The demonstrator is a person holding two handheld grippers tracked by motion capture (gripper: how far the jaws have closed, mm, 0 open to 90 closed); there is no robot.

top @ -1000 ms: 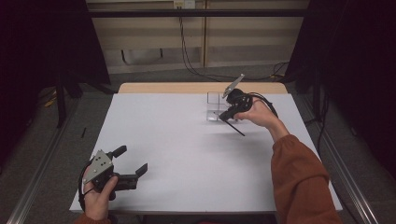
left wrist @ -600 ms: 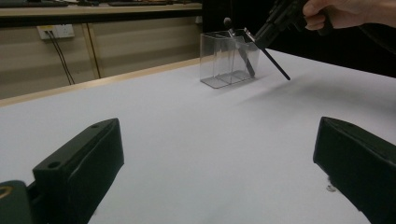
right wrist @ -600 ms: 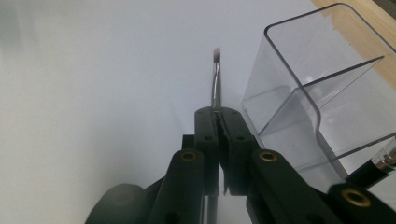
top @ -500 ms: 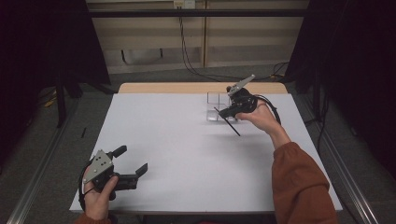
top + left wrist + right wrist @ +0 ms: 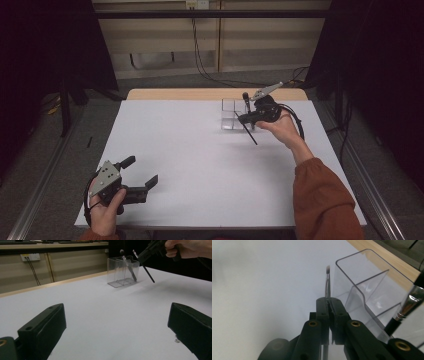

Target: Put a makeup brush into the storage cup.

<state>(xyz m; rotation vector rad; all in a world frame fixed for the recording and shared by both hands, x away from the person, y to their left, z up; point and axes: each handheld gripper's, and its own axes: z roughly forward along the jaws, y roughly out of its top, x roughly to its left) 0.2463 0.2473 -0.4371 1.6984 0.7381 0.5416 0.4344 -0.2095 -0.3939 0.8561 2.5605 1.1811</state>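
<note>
Two grippers are at the white table (image 5: 200, 150), one in each of the person's hands. The right gripper (image 5: 245, 118) is held above the far right part of the table, just beside the clear plastic holder (image 5: 229, 115), with its jaws pressed together on a thin brush (image 5: 248, 132). In the right gripper view the jaws (image 5: 329, 315) meet on the brush's shaft, and its small bristle tip (image 5: 327, 270) points up past them, close to the holder's near wall (image 5: 352, 275) but outside it. In the high view the dark handle slants down from the jaws toward the person and ends above the table; whether it touches the surface cannot be told. From the left gripper view the same brush (image 5: 147, 271) hangs tilted in the air to the right of the holder (image 5: 117, 272).

The holder stands upright near the far edge and is split into compartments. A second brush with a round dark head (image 5: 126, 263) leans inside it, its metal collar visible in the right gripper view (image 5: 409, 303).

The left gripper (image 5: 142, 172) rests low at the near left corner, well apart from the holder, its jaws spread wide with only bare table between them
</note>
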